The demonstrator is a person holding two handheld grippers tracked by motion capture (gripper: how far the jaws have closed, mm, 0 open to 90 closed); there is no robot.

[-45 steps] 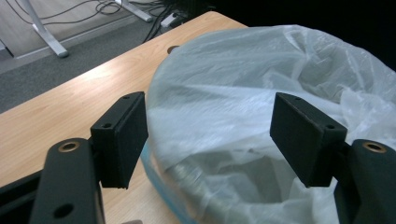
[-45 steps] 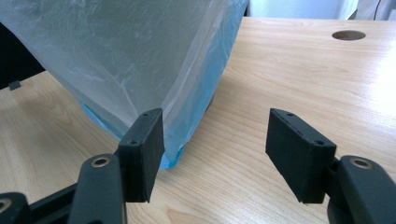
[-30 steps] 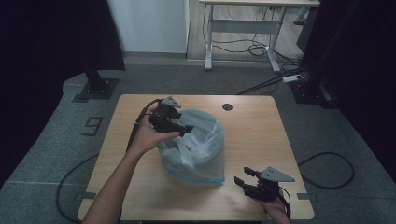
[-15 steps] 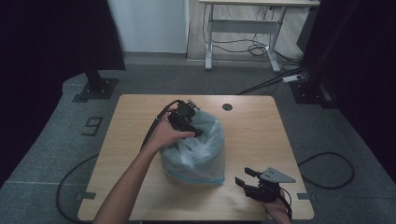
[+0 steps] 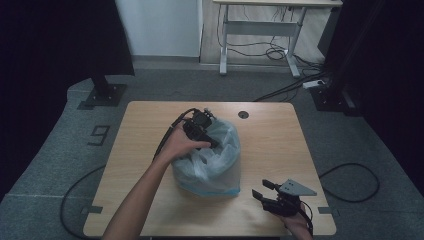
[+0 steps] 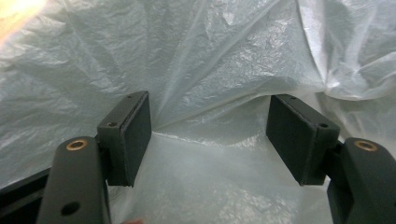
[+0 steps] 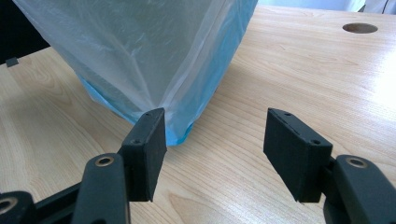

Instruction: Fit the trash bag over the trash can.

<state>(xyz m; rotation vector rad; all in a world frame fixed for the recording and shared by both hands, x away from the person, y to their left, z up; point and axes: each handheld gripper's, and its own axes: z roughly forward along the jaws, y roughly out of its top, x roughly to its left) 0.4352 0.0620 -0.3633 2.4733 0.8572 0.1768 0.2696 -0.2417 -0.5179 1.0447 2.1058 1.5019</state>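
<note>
Just ahead of the left gripper (image 5: 212,141), and all round its spread jaws, lies the thin film of the plastic bag (image 5: 210,162); the jaws are pushed into the bag's open mouth and nothing is pinched between them, as the left gripper view shows bare pads with crumpled sheet (image 6: 210,70) behind and below. The right gripper (image 5: 262,190) hangs low over the table (image 5: 280,135), just beside the bag's near lower corner, jaws likewise apart and empty; in its own view the bag's blue-tinted bottom edge (image 7: 187,133) sits just past its left pad. The bag stands in the middle of the tabletop, slack and puffed. The likely trouble, as I judge it: the film is so light and slippery that a closing pad may catch only one loose fold, so the bag slides or tips instead of opening, and with the other gripper not holding it down the whole bag could drag across the smooth wood. The film is translucent, whitish and finely creased, with a blue base; the pads are flat, matte black blocks; the table is pale grained wood with a round cable hole (image 5: 243,114).
</note>
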